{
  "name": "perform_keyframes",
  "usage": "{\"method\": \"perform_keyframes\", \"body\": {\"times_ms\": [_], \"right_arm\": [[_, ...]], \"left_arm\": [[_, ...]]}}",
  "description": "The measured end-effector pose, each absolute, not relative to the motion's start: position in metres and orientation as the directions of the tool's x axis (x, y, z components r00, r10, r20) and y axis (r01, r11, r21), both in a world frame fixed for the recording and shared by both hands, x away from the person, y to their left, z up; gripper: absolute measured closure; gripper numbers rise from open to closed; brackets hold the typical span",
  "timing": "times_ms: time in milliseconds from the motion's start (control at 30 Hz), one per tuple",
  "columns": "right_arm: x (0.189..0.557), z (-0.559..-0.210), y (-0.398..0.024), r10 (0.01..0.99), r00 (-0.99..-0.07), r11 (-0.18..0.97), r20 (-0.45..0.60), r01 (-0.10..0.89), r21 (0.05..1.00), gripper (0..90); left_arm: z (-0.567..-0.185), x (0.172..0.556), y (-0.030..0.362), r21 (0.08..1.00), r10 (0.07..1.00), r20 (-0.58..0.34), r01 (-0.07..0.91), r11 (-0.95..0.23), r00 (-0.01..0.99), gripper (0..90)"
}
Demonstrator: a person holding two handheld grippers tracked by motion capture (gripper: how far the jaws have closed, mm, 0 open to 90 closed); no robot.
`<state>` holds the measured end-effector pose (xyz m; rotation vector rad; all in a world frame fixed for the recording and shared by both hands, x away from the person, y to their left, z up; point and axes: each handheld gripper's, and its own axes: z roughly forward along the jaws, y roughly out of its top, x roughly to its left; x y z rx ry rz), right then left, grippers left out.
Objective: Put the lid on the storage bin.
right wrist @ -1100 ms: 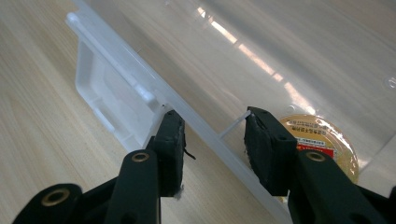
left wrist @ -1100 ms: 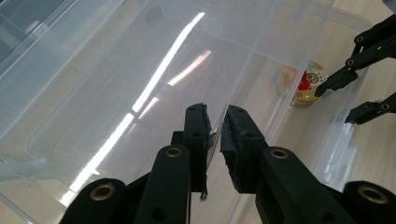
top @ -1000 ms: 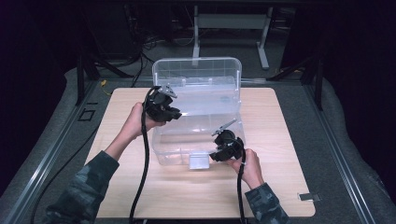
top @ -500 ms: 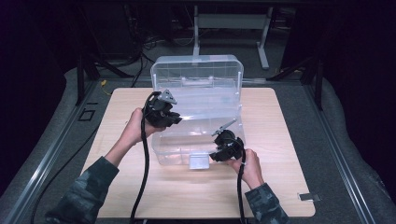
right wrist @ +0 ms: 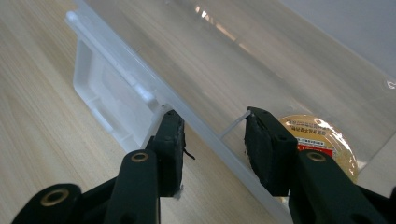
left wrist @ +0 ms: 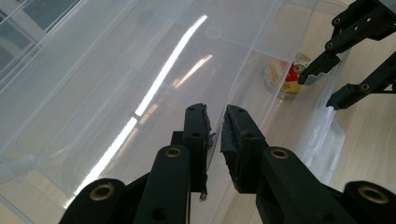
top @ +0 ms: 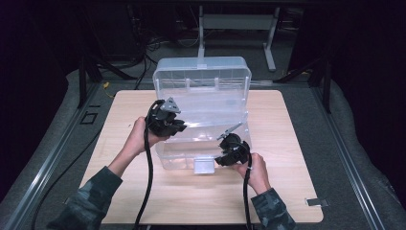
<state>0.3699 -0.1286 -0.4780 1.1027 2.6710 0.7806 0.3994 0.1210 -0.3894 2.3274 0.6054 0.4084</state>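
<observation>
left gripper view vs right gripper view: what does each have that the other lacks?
Left gripper view: left gripper closed on a thin wall of the box, right gripper farther off, raised lid. Right gripper view: fingers straddling the front wall, one outside, one inside, beside the latch. Shared: the clear box, a round yellow-red roll inside it, the wooden table.

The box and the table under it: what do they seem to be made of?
The box: clear, glossy plastic by the look; the table grain shows through its walls and light streaks glare on them. The table: pale wood or wood-look laminate, matt, with fine straight grain.
</observation>
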Motion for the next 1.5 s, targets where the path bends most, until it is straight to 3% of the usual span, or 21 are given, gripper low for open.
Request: {"method": "perform_keyframes", "body": {"times_ms": [1167, 1500], "right_arm": [[0.371, -0.478, -0.129, 0.689, -0.722, 0.596, 0.069, 0.618, 0.513, 57.5], [0.364, -0.462, -0.135, 0.695, -0.716, 0.578, 0.067, 0.611, 0.541, 50.0]], "left_arm": [[-0.406, 0.379, 0.123, 0.722, 0.522, 0.150, 0.268, -0.638, 0.839, 78.2], [-0.407, 0.378, 0.124, 0.721, 0.516, 0.158, 0.259, -0.643, 0.842, 77.9]]}}
